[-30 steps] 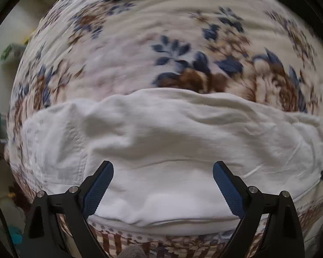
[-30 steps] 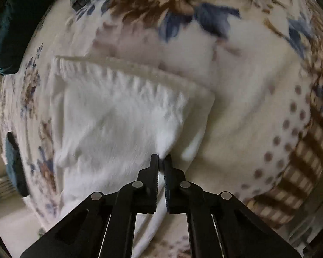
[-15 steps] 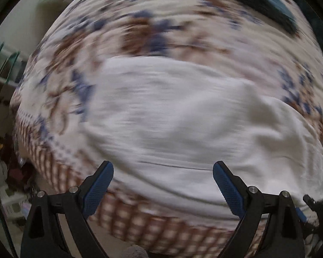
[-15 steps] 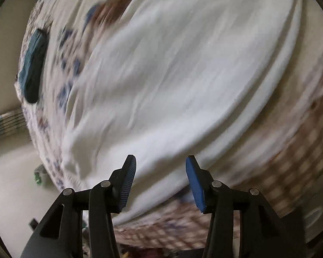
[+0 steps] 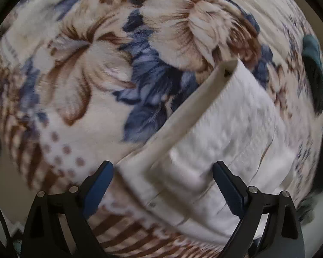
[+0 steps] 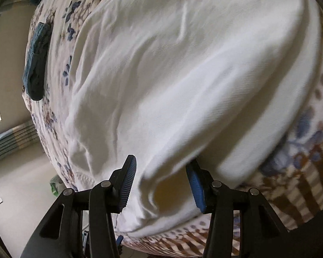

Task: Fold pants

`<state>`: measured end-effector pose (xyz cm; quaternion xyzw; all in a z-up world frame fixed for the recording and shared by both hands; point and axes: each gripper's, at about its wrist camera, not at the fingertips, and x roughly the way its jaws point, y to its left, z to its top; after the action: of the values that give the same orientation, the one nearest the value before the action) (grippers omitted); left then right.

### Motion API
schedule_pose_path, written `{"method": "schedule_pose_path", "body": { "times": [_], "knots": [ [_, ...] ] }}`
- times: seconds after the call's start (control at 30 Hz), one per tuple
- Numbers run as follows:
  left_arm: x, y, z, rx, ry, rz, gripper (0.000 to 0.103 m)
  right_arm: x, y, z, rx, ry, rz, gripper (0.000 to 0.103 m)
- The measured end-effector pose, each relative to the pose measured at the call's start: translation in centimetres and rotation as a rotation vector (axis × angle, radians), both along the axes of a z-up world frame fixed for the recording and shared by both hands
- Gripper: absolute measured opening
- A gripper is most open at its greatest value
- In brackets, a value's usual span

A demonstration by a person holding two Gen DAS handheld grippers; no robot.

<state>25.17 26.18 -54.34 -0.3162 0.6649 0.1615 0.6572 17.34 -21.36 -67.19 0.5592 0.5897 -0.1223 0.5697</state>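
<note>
My left claw (image 5: pixel 162 185) points steeply down with its jaws wide; they have just been closing a little, and the waistband end of the white pants (image 5: pixel 232 142) lies under the gap, with neither pad pressing on it. The band runs away from my fingers up to the right across the floral blanket (image 5: pixel 97 68), and the cloth is in layers beside it. Farther off, at the right edge, a dark garment (image 5: pixel 313 71) lies on the blanket.

My right claw (image 6: pixel 161 180) stands about half open. It opened within the last second from a pinch on the pants and grips nothing now; a rounded fold of the pants (image 6: pixel 183 75) lies below the gap, clear of the pads. Past it the white cloth spreads wide over the blanket (image 6: pixel 312 172). Beyond, to the left, the dark garment (image 6: pixel 36 62) lies near the blanket's far edge.
</note>
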Motion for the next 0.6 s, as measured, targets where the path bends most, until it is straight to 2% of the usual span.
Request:
{"method": "schedule_pose_path", "body": {
  "times": [0.03, 0.07, 0.1, 0.13, 0.2, 0.3, 0.37, 0.43, 0.6],
  "knots": [
    [0.2, -0.1, -0.1, 0.002, -0.018, 0.003, 0.078, 0.4, 0.3, -0.1, -0.005, -0.001, 0.012, 0.05],
    [0.4, -0.3, -0.3, -0.005, -0.036, -0.006, 0.058, 0.9, 0.6, -0.1, -0.018, -0.009, 0.018, 0.037],
    [0.6, -0.7, -0.3, 0.004, -0.044, -0.025, 0.044, 1.4, 0.9, 0.0, -0.029, -0.014, 0.024, 0.018],
    [0.7, -1.1, 0.0, 0.031, -0.057, -0.049, 0.039, 1.6, 1.1, 0.1, -0.05, -0.001, 0.041, 0.014],
    [0.4, -2.0, 1.0, 0.066, -0.086, -0.089, 0.023, 1.3, 1.2, 0.8, -0.072, -0.006, 0.036, 0.009],
    [-0.8, -2.4, 3.2, 0.068, -0.124, -0.113, 0.016, 0.4, 1.7, 2.7, -0.095, -0.023, 0.056, 0.009],
    [-1.4, -2.3, 4.4, 0.078, -0.139, -0.127, 0.016, -1.1, 1.6, 3.9, -0.088, -0.035, 0.061, 0.009],
    [-1.4, -2.0, 4.6, 0.089, -0.133, -0.143, 0.016, -1.7, 1.7, 4.6, -0.097, -0.036, 0.075, 0.009],
    [0.0, 0.2, 3.5, 0.074, -0.102, -0.156, 0.016, -3.4, 1.1, 3.9, -0.059, -0.007, 0.045, 0.009]
  ]
}}
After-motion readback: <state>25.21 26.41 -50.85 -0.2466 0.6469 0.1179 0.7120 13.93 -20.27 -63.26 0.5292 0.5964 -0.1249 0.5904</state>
